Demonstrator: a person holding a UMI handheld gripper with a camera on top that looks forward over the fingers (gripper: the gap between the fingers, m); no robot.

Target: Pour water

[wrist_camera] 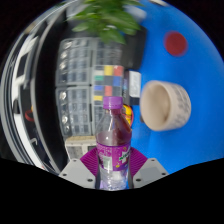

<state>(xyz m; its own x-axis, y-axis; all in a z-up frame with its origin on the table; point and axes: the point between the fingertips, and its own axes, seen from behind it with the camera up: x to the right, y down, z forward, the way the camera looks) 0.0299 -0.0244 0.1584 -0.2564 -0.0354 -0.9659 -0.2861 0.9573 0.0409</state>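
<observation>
— Starting from the left, what lies there?

— A dark keyboard with pale keys, lying on the surface well beyond the tool. Just right of it sits a small card of coloured squares, and behind both, farther back, a leafy green plant.

— And in the middle?

— A clear plastic bottle with a purple cap and a purple label around its lower body. It stands upright between the two fingers of the tool, right at the near end of the view. The purple pads flank its lower part on either side.

— Is the tool clamped on it?

— The pads sit tight against the label on both sides with no gap that I can make out, so it reads as grasping the bottle. Whether the bottle's base rests on the surface, I cannot tell; it is hidden low between the fingers.

— What is to the right?

— A beige paper cup, tilted in this view so its open mouth faces the camera. It is near the bottle's upper right, apart from it, on the bright blue part of the surface. Beyond the cup, farther away on the blue, there is a round red disc.
</observation>
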